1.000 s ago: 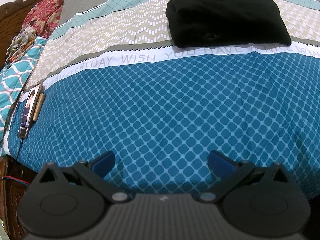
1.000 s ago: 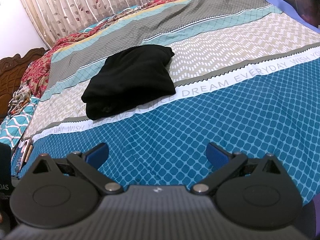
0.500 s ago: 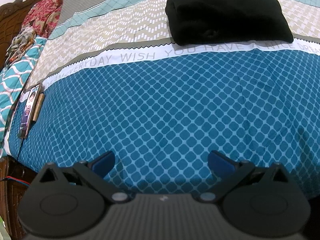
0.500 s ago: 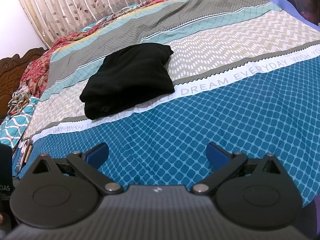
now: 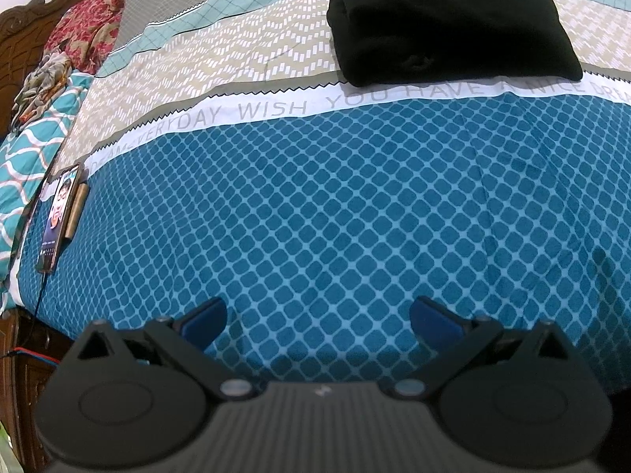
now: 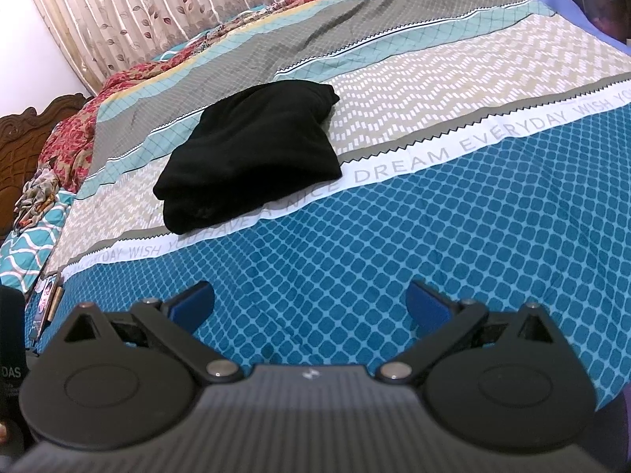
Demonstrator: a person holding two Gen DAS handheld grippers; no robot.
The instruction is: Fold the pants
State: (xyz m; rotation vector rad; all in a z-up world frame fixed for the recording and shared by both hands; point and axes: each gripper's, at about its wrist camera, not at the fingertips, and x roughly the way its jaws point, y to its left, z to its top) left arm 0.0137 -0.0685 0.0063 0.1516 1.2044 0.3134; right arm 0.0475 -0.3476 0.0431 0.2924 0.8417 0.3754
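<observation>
A patterned bedspread (image 5: 315,205) covers the bed, and the black pants (image 6: 252,153) lie folded in a bundle on its beige band, their near edge on the white lettered stripe. The left gripper (image 5: 317,317) and right gripper (image 6: 309,305) hang over the blue part, well apart from the pants, fingers spread wide and empty. A phone (image 5: 59,216) lies at the bed's left edge.

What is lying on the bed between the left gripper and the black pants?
Nothing but bedsheet: in the left wrist view, only its blue diamond pattern and white lettered band separate the open left gripper from the folded black pants.
</observation>
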